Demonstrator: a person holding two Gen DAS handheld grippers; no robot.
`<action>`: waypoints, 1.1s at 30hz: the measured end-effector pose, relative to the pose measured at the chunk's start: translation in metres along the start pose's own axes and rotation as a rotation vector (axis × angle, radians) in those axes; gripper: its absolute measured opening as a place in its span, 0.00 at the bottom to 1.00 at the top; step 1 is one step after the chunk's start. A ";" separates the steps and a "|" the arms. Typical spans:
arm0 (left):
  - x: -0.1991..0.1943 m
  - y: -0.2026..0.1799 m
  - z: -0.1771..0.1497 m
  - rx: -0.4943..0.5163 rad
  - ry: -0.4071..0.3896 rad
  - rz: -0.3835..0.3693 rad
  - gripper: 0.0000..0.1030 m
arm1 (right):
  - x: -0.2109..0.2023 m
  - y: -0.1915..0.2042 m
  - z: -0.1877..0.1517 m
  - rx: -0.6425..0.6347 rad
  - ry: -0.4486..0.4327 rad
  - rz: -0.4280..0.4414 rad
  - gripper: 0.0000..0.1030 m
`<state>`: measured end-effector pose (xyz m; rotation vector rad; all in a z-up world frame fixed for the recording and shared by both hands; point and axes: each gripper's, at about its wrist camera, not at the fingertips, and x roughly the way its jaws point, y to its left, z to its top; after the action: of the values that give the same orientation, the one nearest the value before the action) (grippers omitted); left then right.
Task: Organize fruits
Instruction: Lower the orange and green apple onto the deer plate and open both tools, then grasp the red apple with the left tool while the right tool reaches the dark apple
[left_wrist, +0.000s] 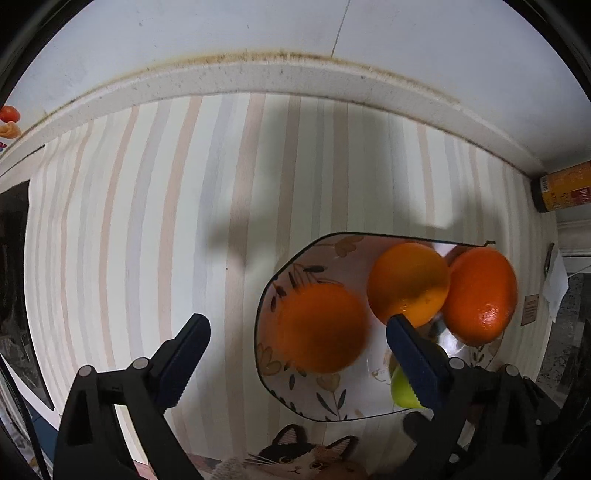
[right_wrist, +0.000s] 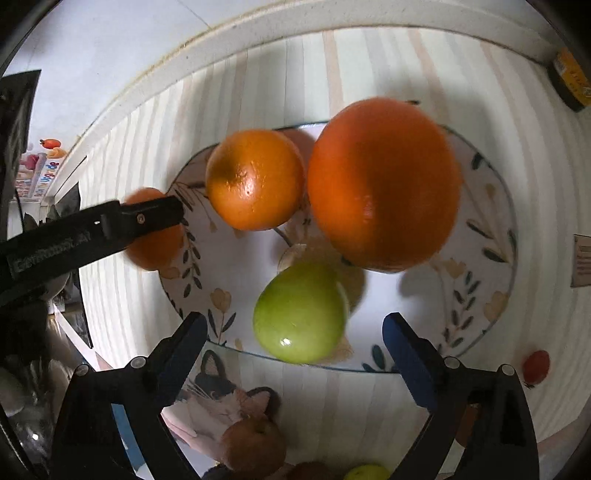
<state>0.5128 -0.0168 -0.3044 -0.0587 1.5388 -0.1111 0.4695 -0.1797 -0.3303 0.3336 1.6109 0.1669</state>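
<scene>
Three oranges on the floral plate: blurred orange at its left rim between the left gripper's wide-spread fingers, untouched, green apple at its near edge before the right gripper, fingers wide, striped tablecloth beneath.

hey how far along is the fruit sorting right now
Done: two round oranges and a green apple sit in the floral-patterned plate. In hand: nothing gripped; a third orange sits between the open left gripper. Left: a small red fruit on the striped cloth.
</scene>
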 end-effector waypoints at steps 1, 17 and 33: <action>-0.003 0.001 -0.003 -0.001 -0.003 -0.001 0.95 | -0.005 -0.001 -0.003 -0.010 -0.005 -0.039 0.95; -0.070 0.007 -0.073 0.013 -0.170 0.061 0.95 | -0.055 -0.007 -0.050 -0.045 -0.144 -0.215 0.95; -0.151 -0.006 -0.152 0.047 -0.367 0.027 0.95 | -0.137 0.017 -0.125 -0.073 -0.378 -0.251 0.97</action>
<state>0.3563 -0.0010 -0.1583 -0.0190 1.1699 -0.1085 0.3528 -0.1950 -0.1862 0.0959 1.2554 -0.0299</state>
